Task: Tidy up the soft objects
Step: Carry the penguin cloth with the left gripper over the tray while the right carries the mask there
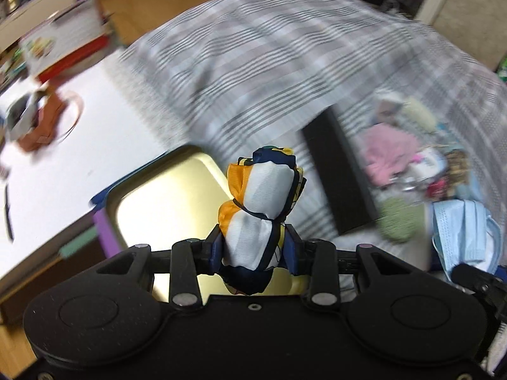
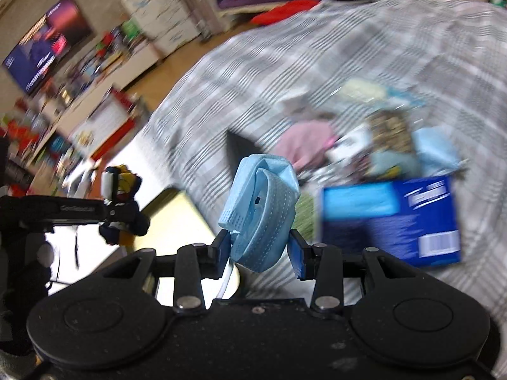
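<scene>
Over gold tin | left gripper: silky knotted scarf | right gripper: pleated mask

We count two grippers, left gripper and right gripper; one knotted scarf bundle; one rolled blue face mask; one gold tin; one blue box; one pink cloth.
</scene>
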Demonstrator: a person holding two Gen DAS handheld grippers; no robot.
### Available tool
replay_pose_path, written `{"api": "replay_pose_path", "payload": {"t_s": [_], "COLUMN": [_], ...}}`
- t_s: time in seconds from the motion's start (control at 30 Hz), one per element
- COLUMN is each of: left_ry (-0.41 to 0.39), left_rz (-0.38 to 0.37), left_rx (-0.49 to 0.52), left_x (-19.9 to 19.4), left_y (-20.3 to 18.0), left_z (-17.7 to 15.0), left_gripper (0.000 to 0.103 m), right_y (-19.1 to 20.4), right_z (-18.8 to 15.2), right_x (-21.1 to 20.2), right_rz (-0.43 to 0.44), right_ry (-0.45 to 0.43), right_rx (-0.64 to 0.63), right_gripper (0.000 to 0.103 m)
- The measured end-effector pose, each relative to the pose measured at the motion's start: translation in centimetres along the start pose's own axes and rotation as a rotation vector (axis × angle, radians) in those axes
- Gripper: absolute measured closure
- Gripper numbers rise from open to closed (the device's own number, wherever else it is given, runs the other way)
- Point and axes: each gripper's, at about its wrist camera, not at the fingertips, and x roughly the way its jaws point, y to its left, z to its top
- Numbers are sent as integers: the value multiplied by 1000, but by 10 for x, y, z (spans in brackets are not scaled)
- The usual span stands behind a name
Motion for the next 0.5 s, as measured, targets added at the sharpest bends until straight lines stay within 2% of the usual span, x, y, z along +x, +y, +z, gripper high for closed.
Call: {"api": "replay_pose_path", "payload": {"t_s": [0.27,0.43,0.5], "left_ry": [19,32,23], "left_rz": [75,83,117], "left_rx": [-158,-221,-227], "left_x": [29,46,50], "left_y": [61,83,87], "left_z": [-29,-37,-37], "left_gripper": [65,64,64], "right_y": [54,74,79], "right_z": [-22,-25,-26], "right_x": [56,87,95], "right_rz": [39,27,21], "right_ry": [164,238,256], "right_rx": [-88,-118,-128], "right_gripper": [64,64,64]}}
